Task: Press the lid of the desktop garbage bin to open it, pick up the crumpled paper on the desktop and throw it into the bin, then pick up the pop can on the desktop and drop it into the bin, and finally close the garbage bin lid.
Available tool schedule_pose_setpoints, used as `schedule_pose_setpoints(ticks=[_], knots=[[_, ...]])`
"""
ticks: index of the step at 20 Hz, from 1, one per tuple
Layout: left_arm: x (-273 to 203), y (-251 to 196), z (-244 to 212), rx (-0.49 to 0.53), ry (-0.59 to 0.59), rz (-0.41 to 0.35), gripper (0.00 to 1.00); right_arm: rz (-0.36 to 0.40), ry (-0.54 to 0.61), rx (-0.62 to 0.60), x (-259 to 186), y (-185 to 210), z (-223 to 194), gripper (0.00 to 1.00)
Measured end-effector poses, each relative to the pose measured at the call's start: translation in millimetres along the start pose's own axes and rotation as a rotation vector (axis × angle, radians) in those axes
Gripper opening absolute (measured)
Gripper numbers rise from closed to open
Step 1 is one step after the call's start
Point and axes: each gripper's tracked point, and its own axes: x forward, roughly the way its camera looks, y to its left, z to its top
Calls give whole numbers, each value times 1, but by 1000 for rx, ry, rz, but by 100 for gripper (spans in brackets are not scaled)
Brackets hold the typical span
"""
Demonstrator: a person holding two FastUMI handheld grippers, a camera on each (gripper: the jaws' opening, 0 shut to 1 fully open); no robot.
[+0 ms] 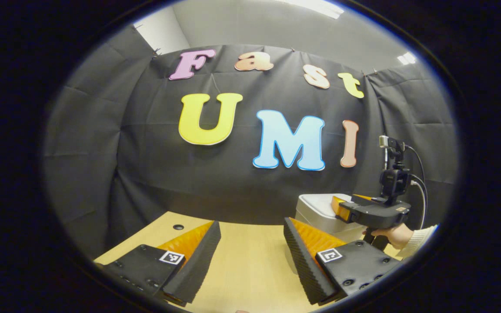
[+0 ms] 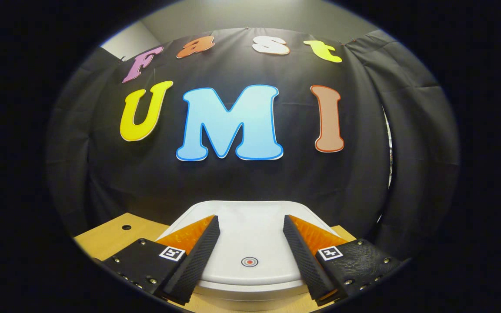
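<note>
The white desktop bin (image 2: 250,243) stands close in front in the right gripper view, its lid down, a small round red mark (image 2: 249,261) near the lid's front edge. My right gripper (image 2: 250,226) hovers over that lid, open, nothing between its fingers. In the left gripper view the bin (image 1: 320,211) stands at the right on the wooden table (image 1: 242,261), and the right gripper (image 1: 342,208), held by a hand (image 1: 392,234), reaches over its top. My left gripper (image 1: 252,226) is open above bare tabletop.
Black cloth walls close the booth behind and at the sides. A small dark hole (image 1: 178,227) marks the table's far left, also seen as a hole (image 2: 126,227) in the right gripper view. A cabled camera mast (image 1: 393,171) rises from the right gripper.
</note>
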Motion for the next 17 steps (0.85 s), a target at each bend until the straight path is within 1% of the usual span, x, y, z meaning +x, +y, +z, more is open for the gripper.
schedule_pose_setpoints(ticks=[5,8,10,12,15,17], knots=[[-9,6,2,4,-2,61,96,3,1,29,-1,-1,2,95],[-22,7,5,-8,-16,97,95,22,47,19,-9,-2,1,95],[-31,7,11,-1,-31,126,95,32,85,34,-21,-3,2,95],[-42,9,16,15,-46,157,95,44,100,24,-37,-4,1,95],[-56,8,12,38,-54,200,95,77,62,-23,-68,-6,11,95],[-61,6,2,43,-44,215,95,100,32,-50,-89,-6,17,95]])
